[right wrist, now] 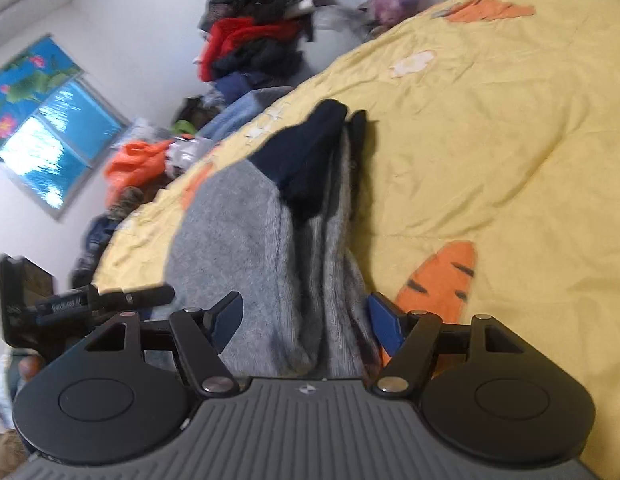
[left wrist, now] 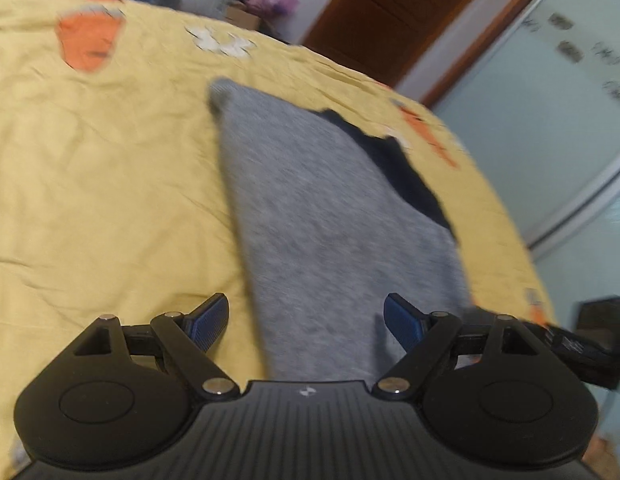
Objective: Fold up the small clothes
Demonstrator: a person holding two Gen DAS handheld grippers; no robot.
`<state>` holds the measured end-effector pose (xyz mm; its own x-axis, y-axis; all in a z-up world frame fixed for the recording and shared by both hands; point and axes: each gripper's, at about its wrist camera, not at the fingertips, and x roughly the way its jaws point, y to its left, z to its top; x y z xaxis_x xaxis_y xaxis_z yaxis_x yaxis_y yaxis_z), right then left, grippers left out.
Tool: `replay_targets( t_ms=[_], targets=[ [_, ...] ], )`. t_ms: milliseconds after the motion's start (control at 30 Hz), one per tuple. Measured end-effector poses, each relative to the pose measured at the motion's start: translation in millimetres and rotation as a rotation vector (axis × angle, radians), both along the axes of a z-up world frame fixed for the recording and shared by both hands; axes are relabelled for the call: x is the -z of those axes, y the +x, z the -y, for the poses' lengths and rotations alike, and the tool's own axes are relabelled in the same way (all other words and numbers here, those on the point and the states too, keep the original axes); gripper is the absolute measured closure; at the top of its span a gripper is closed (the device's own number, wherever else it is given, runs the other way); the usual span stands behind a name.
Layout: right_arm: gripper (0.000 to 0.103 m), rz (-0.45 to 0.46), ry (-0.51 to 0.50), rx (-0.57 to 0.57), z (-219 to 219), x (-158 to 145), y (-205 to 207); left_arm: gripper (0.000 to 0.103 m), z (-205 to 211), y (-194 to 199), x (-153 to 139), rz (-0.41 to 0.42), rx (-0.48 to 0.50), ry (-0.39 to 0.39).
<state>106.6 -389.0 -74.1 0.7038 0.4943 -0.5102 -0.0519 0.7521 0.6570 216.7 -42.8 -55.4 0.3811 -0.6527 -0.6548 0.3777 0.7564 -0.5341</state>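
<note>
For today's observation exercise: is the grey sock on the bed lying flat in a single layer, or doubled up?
Doubled up. In the right wrist view the grey sock shows several stacked layers along its edge, the navy toe on top.

Yellow bedspread (left wrist: 110,184) with carrot prints covers the bed, wrinkled, and a grey sock (left wrist: 329,220) with a navy toe lies flat across it.

We found no legible text. White lettering on the black device (right wrist: 66,304) at the left of the right wrist view was too blurred to read; we could not make out the dark marks on the pale panel (left wrist: 577,52).
</note>
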Motion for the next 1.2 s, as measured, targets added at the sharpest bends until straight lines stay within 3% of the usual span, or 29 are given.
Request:
replay_targets(
  t_ms=[200,333,367,400,433,467,533,667,933,1200],
  targets=[
    [0.033,0.027,0.123,-0.076,6,10,46,0.018,27,18,2,0.004,0.03,-0.051],
    [0.036,0.02,0.108,-0.143,-10,8,66,0.019,33,22,9,-0.002,0.021,-0.077],
    [0.044,0.009,0.076,-0.161,-15,7,66,0.021,32,19,9,0.0,0.026,-0.079],
    [0.051,-0.006,0.05,-0.173,-19,6,64,0.026,30,15,9,0.003,0.03,-0.08],
    [0.068,-0.027,0.051,-0.176,-19,8,63,0.041,28,13,10,0.006,0.033,-0.07],
    [0.075,-0.051,0.081,-0.171,-18,12,62,0.055,26,10,11,0.011,0.035,-0.049],
    [0.077,-0.065,0.131,-0.136,-15,17,59,0.071,23,10,11,0.014,0.026,-0.016],
    [0.078,-0.082,0.162,-0.074,-21,15,52,0.085,16,18,11,-0.053,-0.024,-0.026],
    [0.08,-0.109,0.213,-0.056,-35,-2,5,0.092,-5,-28,-19,0.014,-0.023,0.06],
    [0.08,-0.134,0.192,-0.108,-60,-12,-82,0.093,-40,-128,-26,0.058,0.001,0.127]
  ],
)
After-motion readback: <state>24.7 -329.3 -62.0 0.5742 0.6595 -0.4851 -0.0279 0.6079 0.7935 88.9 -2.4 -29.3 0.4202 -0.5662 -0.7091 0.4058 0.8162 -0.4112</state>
